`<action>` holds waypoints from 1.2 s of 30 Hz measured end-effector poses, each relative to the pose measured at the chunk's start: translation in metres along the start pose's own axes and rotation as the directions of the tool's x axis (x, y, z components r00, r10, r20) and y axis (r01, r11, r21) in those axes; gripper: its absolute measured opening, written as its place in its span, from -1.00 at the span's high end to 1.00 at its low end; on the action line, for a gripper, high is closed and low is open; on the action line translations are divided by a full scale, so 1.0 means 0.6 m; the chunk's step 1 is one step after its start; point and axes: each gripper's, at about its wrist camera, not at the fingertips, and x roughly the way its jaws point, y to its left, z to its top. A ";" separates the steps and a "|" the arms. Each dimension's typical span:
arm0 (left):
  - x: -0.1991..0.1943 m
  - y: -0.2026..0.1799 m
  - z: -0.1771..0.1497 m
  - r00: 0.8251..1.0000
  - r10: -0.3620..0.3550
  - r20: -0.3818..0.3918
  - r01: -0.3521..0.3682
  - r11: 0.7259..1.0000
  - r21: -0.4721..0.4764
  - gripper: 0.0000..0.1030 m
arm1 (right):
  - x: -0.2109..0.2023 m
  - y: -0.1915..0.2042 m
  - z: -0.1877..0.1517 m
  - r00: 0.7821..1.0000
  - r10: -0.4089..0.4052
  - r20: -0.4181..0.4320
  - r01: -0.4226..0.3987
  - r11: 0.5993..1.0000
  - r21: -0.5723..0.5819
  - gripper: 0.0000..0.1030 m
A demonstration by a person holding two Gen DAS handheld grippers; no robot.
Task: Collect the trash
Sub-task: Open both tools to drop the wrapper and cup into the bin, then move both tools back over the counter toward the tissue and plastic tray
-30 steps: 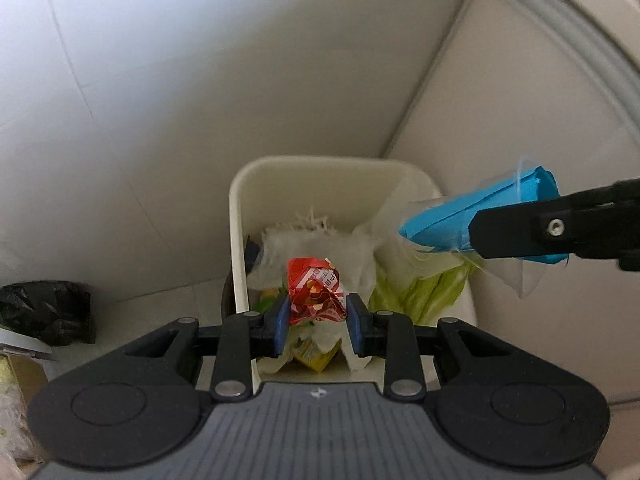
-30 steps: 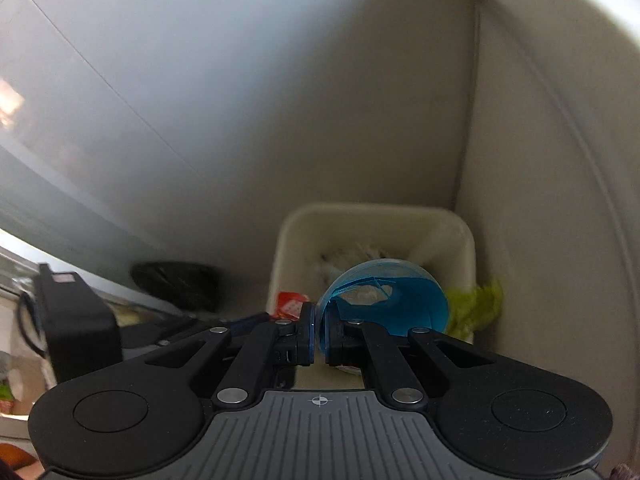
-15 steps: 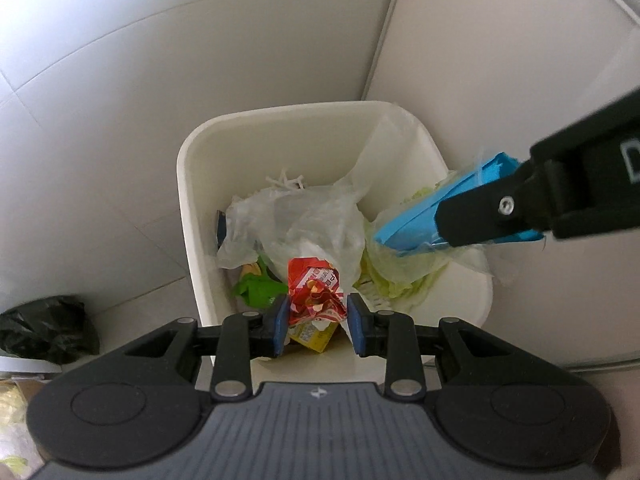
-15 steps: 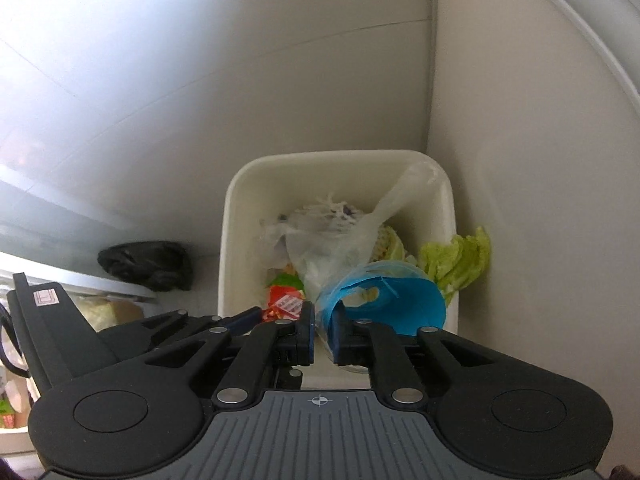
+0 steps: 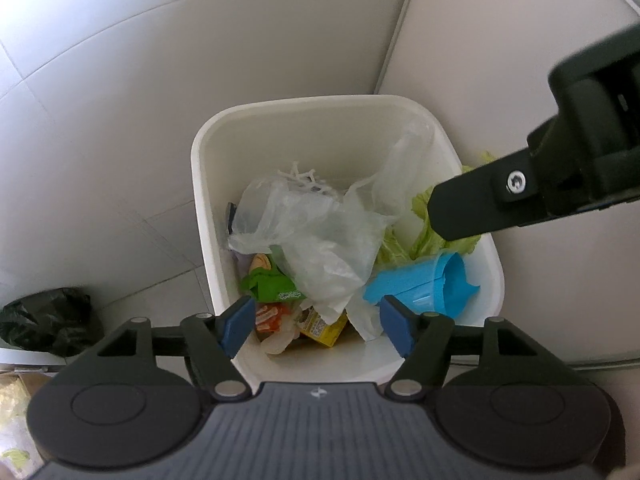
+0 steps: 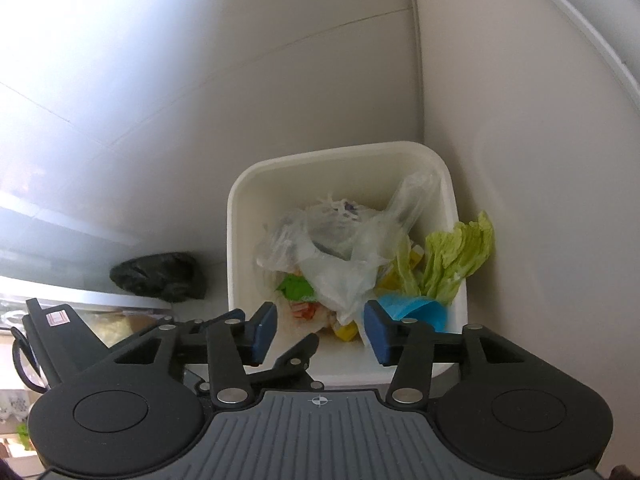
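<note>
White plastic bin [image 5: 200, 216] holds a clear bag [image 5: 320, 240], lettuce [image 6: 460, 256], a blue cup [image 5: 432, 286] at five o'clock and a red wrapper [image 5: 270, 314] at seven. Above it, left gripper [image 5: 318, 326] and right gripper [image 6: 320, 330] point steeply down, jaws opening, gripping nothing.

Both cameras ride just behind their own fingers and look steeply down, from close above, into the white bin [image 5: 208, 240] standing in the corner of the tiled walls. The left view sits nearer, almost over the rim; the right one [image 6: 236, 240] hangs a little further back. They share the bin, its rubbish and the black bag [image 5: 48, 320] on the floor [image 6: 160, 276].
</note>
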 end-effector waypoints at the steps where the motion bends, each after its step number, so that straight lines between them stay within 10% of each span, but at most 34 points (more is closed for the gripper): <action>1: 0.005 -0.003 0.002 1.000 -0.001 0.002 0.001 1.000 -0.003 -0.27 | 0.001 -0.001 0.000 1.000 0.001 -0.001 -0.001 1.000 -0.002 0.06; 22: -0.110 0.020 0.002 0.995 0.014 0.096 -0.013 1.000 -0.010 -0.55 | -0.122 0.046 -0.025 0.995 0.069 0.075 -0.058 0.989 -0.137 -0.27; 36: -0.249 -0.003 0.032 0.966 -0.073 0.250 0.063 0.997 0.050 -0.88 | -0.327 0.015 -0.070 0.942 0.140 0.305 -0.051 0.958 -0.281 -0.68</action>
